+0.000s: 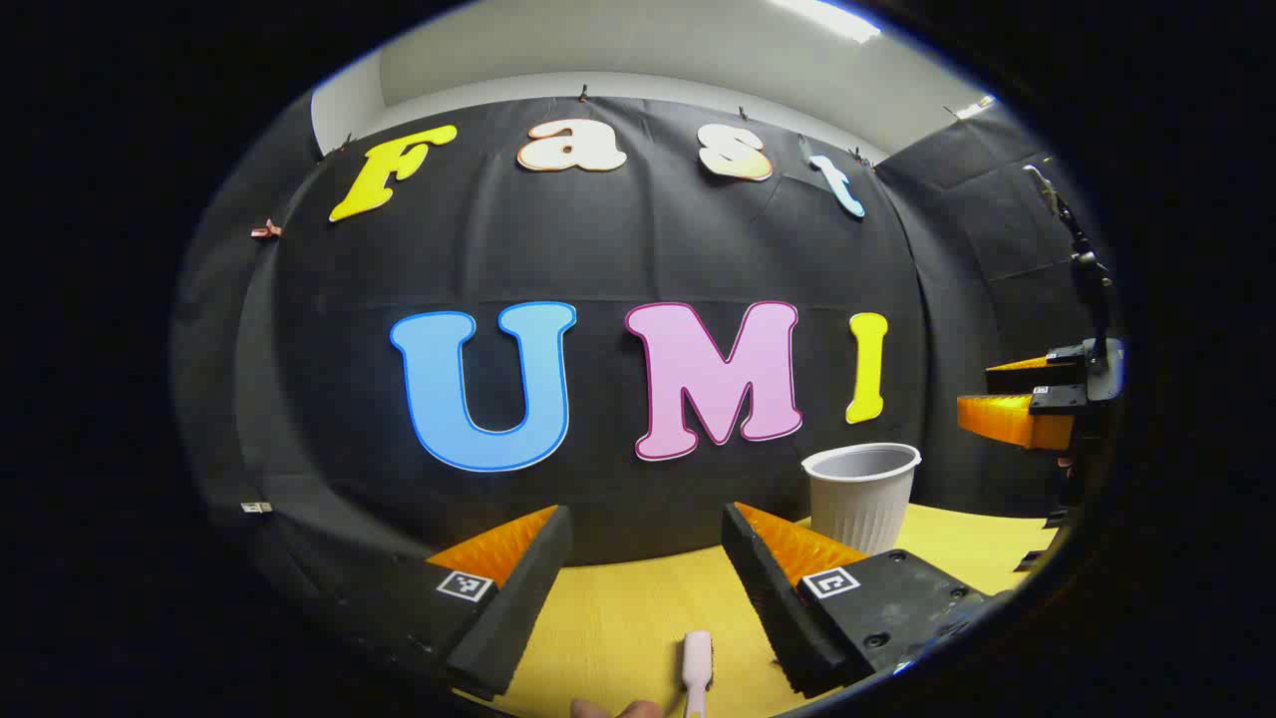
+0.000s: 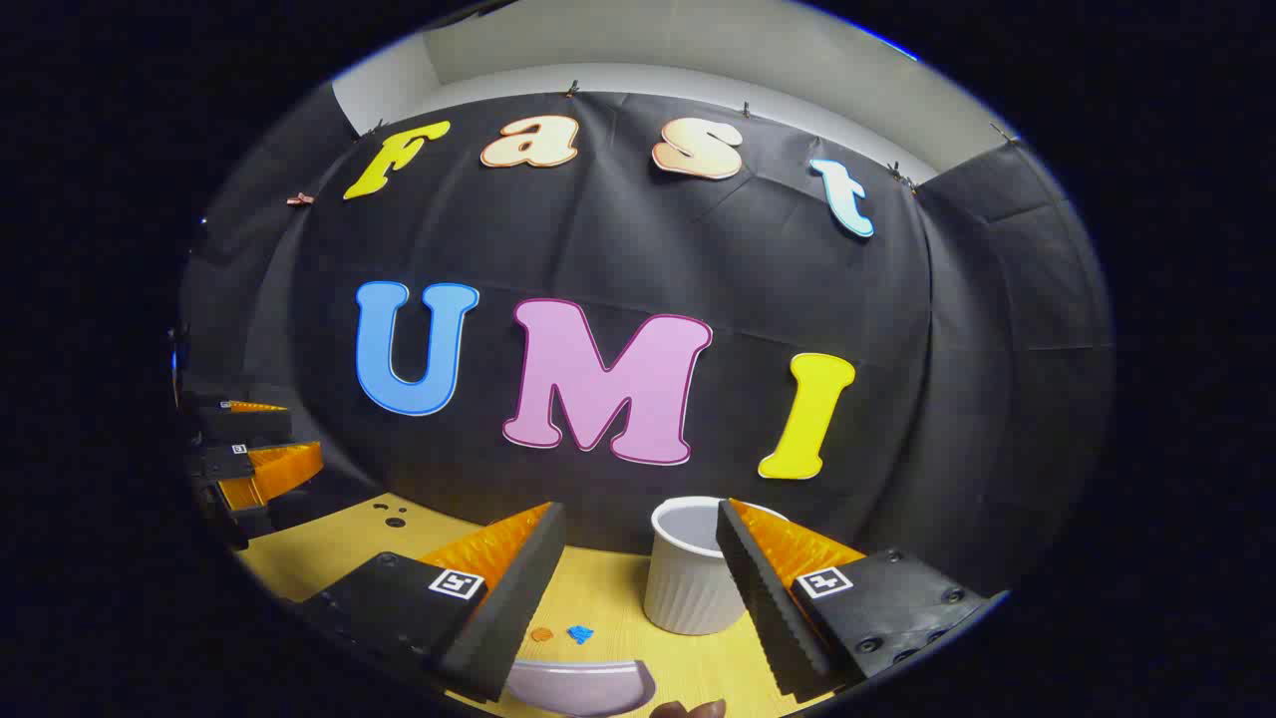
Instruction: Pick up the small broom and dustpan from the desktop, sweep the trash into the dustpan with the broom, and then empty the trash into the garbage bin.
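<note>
A small pale pink plastic broom (image 1: 697, 666) lies flat on the yellow desktop. A shallow lilac plastic dustpan (image 2: 580, 686) rests near two small scraps, one orange (image 2: 541, 634) and one blue (image 2: 580, 633). Beyond them a white ribbed plastic garbage bin (image 2: 690, 583) stands upright, open-topped.

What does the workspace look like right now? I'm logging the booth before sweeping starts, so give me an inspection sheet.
Surface: yellow desktop, wood grain.
Job's things: broom lying between the left tongs; dustpan below the right tongs; bin upright, apart from both.
Clutter: two small scraps beside the dustpan.
Grippers: both open, holding nothing.
Cables: nothing seen.
Surroundings: black cloth wall.
</note>
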The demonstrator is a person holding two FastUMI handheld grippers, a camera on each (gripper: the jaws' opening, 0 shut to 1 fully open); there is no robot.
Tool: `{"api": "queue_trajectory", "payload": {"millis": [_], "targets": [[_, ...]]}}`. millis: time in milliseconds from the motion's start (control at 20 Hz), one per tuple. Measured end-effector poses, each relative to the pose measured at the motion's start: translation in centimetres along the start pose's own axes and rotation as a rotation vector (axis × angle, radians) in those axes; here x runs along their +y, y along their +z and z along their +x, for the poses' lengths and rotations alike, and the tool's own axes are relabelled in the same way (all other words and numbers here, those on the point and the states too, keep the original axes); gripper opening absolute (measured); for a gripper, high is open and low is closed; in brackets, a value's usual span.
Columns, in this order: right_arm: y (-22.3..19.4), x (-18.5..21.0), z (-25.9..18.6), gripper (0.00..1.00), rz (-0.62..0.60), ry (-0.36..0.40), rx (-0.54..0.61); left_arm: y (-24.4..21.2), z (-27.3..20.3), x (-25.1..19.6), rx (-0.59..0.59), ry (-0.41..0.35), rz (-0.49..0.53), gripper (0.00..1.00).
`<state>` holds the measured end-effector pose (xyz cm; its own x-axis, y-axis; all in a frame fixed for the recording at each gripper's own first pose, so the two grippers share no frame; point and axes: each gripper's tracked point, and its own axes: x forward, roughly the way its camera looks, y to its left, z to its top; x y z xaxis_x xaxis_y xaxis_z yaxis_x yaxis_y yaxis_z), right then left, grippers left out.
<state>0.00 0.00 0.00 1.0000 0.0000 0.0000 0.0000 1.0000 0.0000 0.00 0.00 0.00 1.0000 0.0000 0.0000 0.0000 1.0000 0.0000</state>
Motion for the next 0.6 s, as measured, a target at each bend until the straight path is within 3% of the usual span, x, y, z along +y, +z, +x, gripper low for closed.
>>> {"api": "queue_trajectory", "payload": {"millis": [600], "targets": [[-0.25,0.23,-0.32,0.97,-0.002,0.012,0.008,-0.28,-0.54,0.0,0.023,0.004,0.011,0.97]]}}
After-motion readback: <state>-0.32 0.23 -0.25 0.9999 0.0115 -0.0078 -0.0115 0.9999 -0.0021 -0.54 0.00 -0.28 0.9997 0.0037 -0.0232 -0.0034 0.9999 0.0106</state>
